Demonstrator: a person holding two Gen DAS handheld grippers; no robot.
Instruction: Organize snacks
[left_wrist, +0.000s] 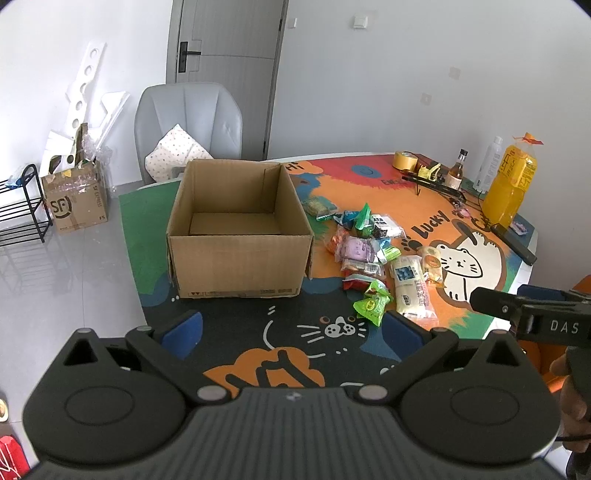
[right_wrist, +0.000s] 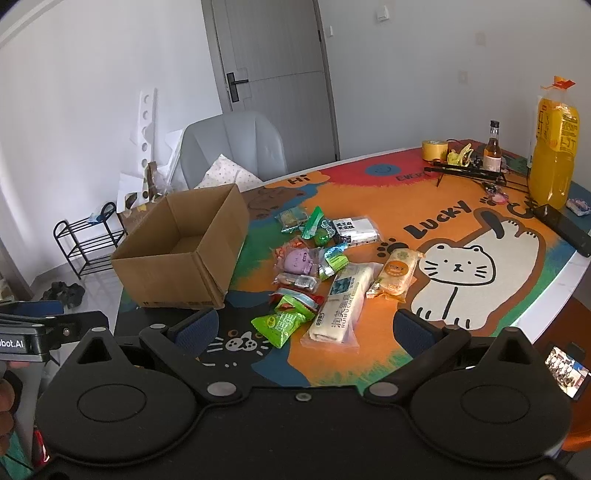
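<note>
An open, empty cardboard box (left_wrist: 236, 236) stands on the colourful cat-print table mat (left_wrist: 280, 332); it also shows in the right wrist view (right_wrist: 184, 258). Right of it lies a pile of several wrapped snacks (left_wrist: 373, 251), among them a bright green packet (right_wrist: 282, 323), a long white cake pack (right_wrist: 341, 306), a yellow-orange pack (right_wrist: 397, 273) and a purple pack (right_wrist: 299, 260). My left gripper (left_wrist: 291, 332) is open and empty, above the mat's near edge in front of the box. My right gripper (right_wrist: 304, 332) is open and empty, just in front of the green packet and the white pack.
At the table's far right stand a large orange drink bottle (right_wrist: 552, 147), a small brown bottle (right_wrist: 493, 147), a yellow tape roll (right_wrist: 434, 149) and a black wire rack (right_wrist: 469, 171). A grey chair (left_wrist: 188, 122) stands behind the box. A second cardboard box (left_wrist: 75, 199) and a black shoe rack (left_wrist: 22, 206) stand on the floor at left.
</note>
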